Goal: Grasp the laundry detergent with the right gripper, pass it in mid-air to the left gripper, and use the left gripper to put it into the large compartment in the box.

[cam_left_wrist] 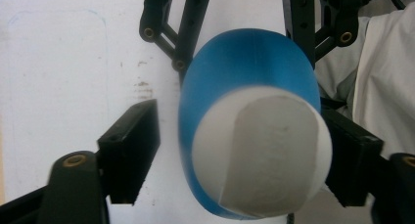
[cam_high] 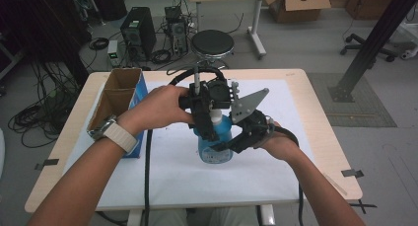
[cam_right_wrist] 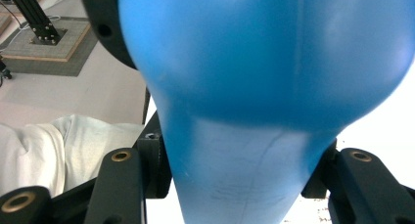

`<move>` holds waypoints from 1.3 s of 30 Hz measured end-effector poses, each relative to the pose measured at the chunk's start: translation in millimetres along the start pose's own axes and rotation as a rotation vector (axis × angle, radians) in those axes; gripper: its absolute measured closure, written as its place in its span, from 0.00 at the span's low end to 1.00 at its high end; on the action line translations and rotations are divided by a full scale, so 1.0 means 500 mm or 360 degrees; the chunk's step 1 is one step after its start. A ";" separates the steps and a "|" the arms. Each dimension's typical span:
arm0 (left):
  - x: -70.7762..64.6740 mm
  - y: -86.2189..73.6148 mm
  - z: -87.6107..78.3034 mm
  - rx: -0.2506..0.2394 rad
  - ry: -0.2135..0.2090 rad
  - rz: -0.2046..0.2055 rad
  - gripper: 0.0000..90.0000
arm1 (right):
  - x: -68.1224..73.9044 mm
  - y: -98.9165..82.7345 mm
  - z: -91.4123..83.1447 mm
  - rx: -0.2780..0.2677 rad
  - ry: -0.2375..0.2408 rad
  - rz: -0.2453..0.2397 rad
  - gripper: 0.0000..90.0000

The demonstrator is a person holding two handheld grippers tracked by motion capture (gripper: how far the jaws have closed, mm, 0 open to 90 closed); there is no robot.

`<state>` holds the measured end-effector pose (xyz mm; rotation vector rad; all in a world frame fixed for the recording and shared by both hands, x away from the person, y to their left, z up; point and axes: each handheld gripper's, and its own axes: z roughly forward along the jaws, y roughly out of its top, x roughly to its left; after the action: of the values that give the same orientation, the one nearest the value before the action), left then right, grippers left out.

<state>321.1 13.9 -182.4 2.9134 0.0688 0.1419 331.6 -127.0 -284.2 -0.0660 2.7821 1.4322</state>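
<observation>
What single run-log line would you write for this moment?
right gripper: shut on blue bottle | left gripper: jaws straddle white cap, left pad apart | bottle: upright on white sheet

- High view: dim, even room light, soft shadows, slightly soft.
- Gripper views: blue bottle (cam_right_wrist: 264, 87) close-up and blurred; white table cover (cam_left_wrist: 58, 77) overexposed.

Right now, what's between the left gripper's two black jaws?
The blue bottle's white cap, seen from above in the left gripper view. The right pad touches it; a bare gap of white table remains by the left pad.
</observation>
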 end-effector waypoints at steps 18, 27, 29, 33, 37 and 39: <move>-0.007 0.002 -0.001 -0.0026 -0.0023 0.0053 0.42 | 0.000 -0.003 0.000 0.0000 -0.0001 -0.0006 0.50; -0.011 -0.001 -0.005 -0.0058 -0.0004 0.0056 0.42 | 0.001 0.001 -0.002 0.0002 -0.0003 -0.0029 0.50; -0.012 -0.001 -0.006 -0.0057 -0.0008 0.0050 0.42 | 0.001 0.002 -0.002 -0.0002 -0.0002 -0.0034 0.50; -0.012 -0.002 -0.008 -0.0046 -0.0012 0.0030 0.42 | 0.002 0.002 -0.002 -0.0007 0.0012 -0.0018 0.48; -0.013 -0.006 -0.008 -0.0022 0.0004 -0.0009 0.42 | -0.001 -0.010 -0.009 0.0014 0.0034 0.0049 0.25; -0.012 -0.009 -0.011 -0.0013 0.0007 -0.0042 0.43 | -0.003 -0.028 -0.026 0.0018 0.0015 0.0094 0.18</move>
<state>314.2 19.1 -178.7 2.9029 0.1073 0.1438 333.6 -145.8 -287.9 0.0092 2.8225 1.4318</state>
